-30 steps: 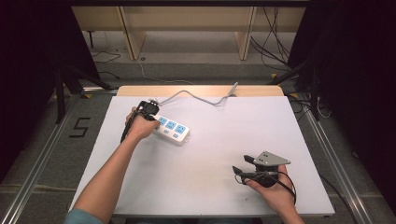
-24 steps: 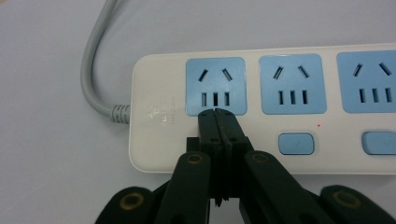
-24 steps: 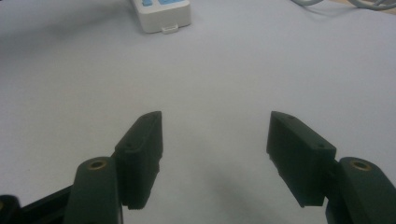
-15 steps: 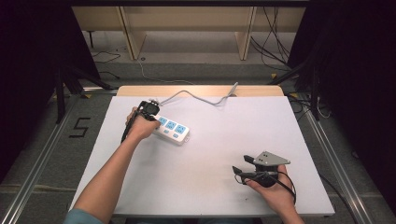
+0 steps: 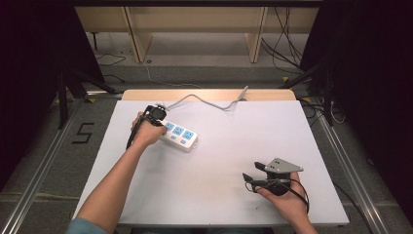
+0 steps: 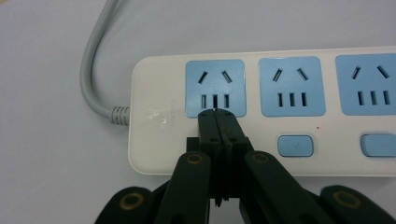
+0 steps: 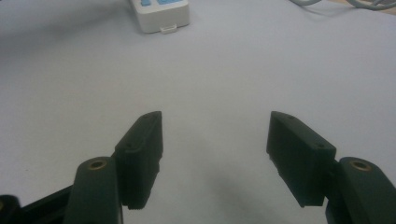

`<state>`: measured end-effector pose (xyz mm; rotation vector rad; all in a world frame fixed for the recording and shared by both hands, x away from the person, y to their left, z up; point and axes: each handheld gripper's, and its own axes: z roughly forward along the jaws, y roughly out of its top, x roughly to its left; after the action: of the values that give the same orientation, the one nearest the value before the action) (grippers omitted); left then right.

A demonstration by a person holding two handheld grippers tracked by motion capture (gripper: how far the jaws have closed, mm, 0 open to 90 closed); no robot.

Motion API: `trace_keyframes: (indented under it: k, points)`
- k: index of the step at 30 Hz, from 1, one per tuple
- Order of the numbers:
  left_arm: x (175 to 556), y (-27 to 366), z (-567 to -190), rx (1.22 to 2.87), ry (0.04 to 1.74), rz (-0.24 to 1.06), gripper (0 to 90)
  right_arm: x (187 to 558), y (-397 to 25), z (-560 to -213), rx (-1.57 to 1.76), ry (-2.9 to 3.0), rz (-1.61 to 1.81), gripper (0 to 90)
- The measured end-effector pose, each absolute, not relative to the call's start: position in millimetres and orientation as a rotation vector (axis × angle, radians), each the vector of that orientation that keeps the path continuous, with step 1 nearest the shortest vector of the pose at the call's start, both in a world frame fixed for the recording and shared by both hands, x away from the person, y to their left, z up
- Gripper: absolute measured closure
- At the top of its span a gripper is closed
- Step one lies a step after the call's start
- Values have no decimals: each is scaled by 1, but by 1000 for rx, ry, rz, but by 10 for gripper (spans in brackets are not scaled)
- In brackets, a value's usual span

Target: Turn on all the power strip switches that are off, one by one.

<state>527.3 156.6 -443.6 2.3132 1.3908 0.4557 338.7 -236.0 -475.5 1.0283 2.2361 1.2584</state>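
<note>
On the table (image 5: 219, 161), closed left jaws touch the diagonal power strip (image 6: 261, 112); right jaws gape empty.

Power strip (image 5: 179, 135): white, three blue sockets, blue switches, lying flat at my table's far left, grey cord (image 5: 209, 99) trailing away.

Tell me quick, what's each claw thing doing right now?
Left gripper: shut, empty, tips over the power strip.
Right gripper: open, empty, above the table.
</note>
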Motion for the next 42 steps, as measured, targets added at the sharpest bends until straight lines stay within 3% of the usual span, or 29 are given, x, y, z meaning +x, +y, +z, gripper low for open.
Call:
trace_keyframes:
  k: [42]
  points:
    - [525, 155, -437, 2293, 1376, 456, 899, 339, -236, -476, 1029, 2239, 1255, 372]
